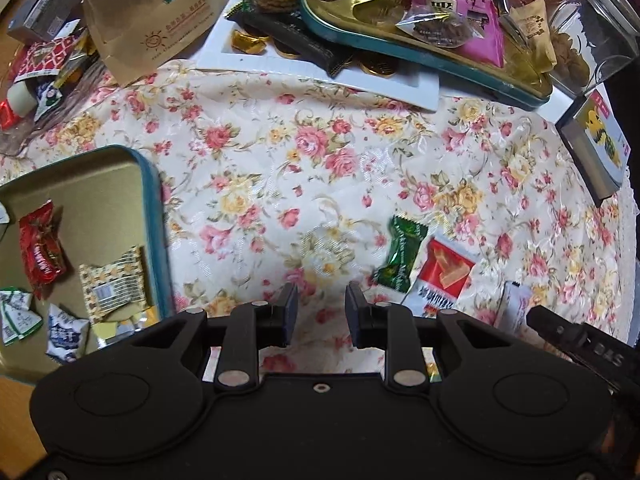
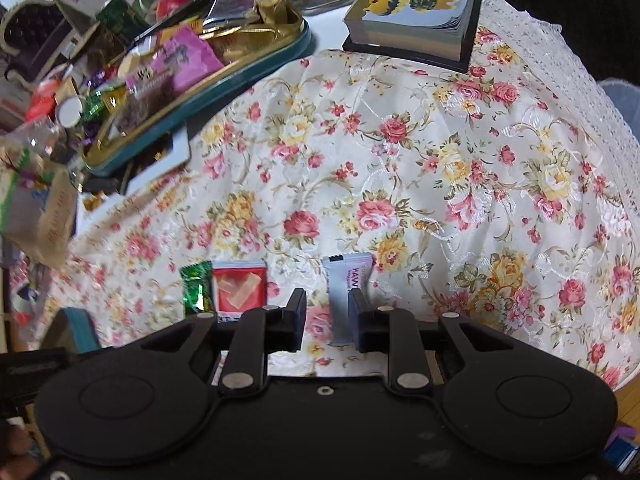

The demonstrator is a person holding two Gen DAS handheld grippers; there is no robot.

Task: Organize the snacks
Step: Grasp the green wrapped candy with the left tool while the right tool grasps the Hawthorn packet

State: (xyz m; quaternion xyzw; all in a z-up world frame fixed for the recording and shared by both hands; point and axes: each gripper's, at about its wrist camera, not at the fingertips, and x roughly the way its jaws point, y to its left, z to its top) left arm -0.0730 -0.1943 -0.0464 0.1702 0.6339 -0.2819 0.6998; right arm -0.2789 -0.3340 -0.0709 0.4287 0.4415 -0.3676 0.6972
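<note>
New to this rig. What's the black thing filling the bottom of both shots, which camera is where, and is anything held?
The black shape is a handheld two-finger gripper; a person carries one in each hand, with a fisheye camera on each looking forward along the fingers. So one picture is from the left gripper, the other from the right gripper.

Both are open and hold nothing. They hover over a floral tablecloth. Loose on it lie a green candy, a red wafer packet and a pale grey snack stick, which sits just ahead of the right fingers. At the left is a teal-rimmed gold tin with a few sorted snacks; at the back, a fuller teal tray piled with sweets.
</note>
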